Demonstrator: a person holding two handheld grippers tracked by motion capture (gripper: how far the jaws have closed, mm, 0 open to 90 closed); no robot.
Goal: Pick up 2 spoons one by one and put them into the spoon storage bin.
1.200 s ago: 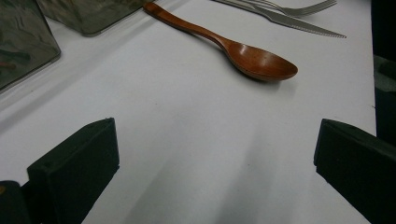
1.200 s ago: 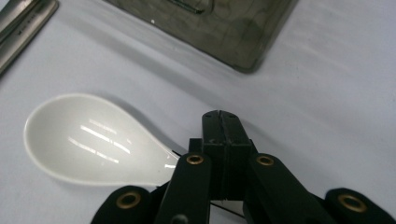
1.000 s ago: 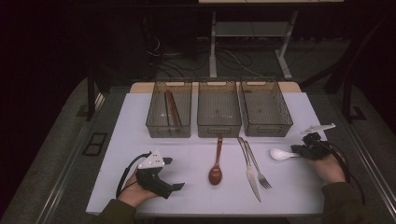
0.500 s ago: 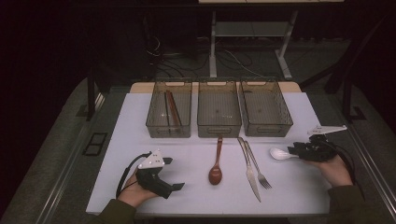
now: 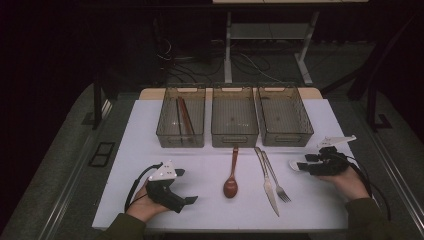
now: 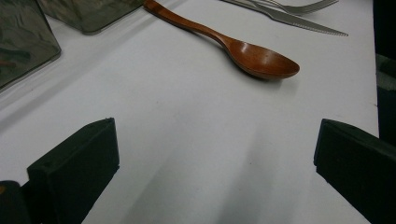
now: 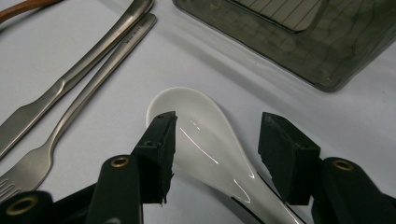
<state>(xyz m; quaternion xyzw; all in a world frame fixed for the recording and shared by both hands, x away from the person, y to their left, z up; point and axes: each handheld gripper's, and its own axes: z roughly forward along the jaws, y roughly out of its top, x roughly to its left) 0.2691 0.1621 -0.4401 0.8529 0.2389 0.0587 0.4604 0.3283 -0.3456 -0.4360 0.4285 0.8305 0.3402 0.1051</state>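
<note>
We are working the right hand-held gripper (image 7: 212, 149) around the white spoon (image 7: 205, 140) at the lower middle of the right gripper view; its jaws are standing apart on either side of the bowl end, not yet closed on it, and the spoon is lying flat on the table (image 5: 150, 145). In the high view that spoon (image 5: 295, 164) is sitting at the right of the frame, just right of the fork (image 5: 276, 176) and knife (image 5: 265, 180), below the rightmost of three bins (image 5: 284, 116).

The left hand-held gripper (image 5: 180, 201) is resting at the lower left of the high view; its jaws are gaping wide and holding nothing, with the wooden spoon (image 6: 243, 49) lying well ahead of it, towards the upper right of the left gripper view.

We are judging the risks from here; the spoon looks glazed and curved, so a squeeze across the bowl could make it squirt out or tip; closing too near the table could pin it rather than lift it; a slide leftwards could knock the fork beside it; and a loose hold could drop it short of the bin's wall.
</note>
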